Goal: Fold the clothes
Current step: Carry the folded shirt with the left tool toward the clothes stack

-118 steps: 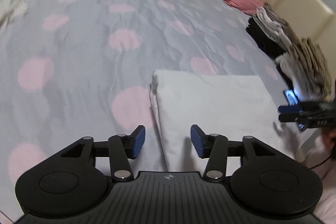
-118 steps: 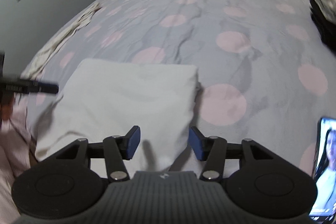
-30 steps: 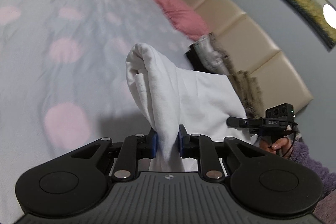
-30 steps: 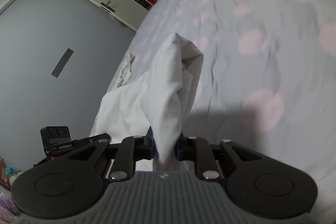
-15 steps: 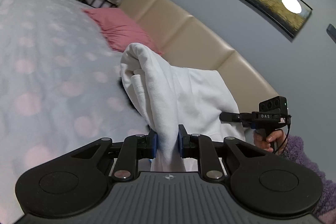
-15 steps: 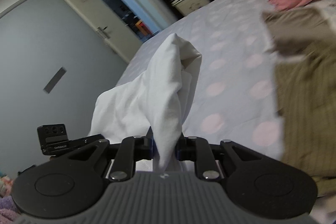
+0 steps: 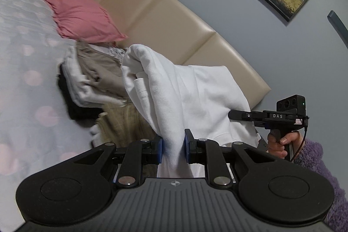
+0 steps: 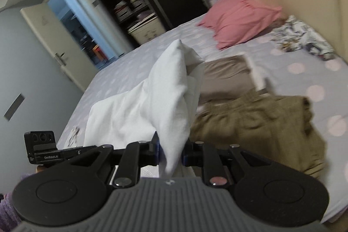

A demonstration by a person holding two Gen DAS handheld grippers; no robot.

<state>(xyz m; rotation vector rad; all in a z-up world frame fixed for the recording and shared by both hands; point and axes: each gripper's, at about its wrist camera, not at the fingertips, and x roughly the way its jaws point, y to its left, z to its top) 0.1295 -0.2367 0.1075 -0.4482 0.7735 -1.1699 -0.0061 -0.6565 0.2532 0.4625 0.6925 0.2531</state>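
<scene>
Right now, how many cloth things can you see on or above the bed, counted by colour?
White, held by both claws: 1, the white garment
Pink: 1, the pillow
Olive brown: 1, the olive garment
Beige: 1, the beige garment
Patterned white and dark: 1, the patterned cloth
Total: 5

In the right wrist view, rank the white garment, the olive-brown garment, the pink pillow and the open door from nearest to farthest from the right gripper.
1. White garment: clamped in the right gripper, rising ahead.
2. Olive-brown garment: on the bed, just right of it.
3. Pink pillow: far end of the bed, upper right.
4. Open door: beyond the bed, upper left.
</scene>
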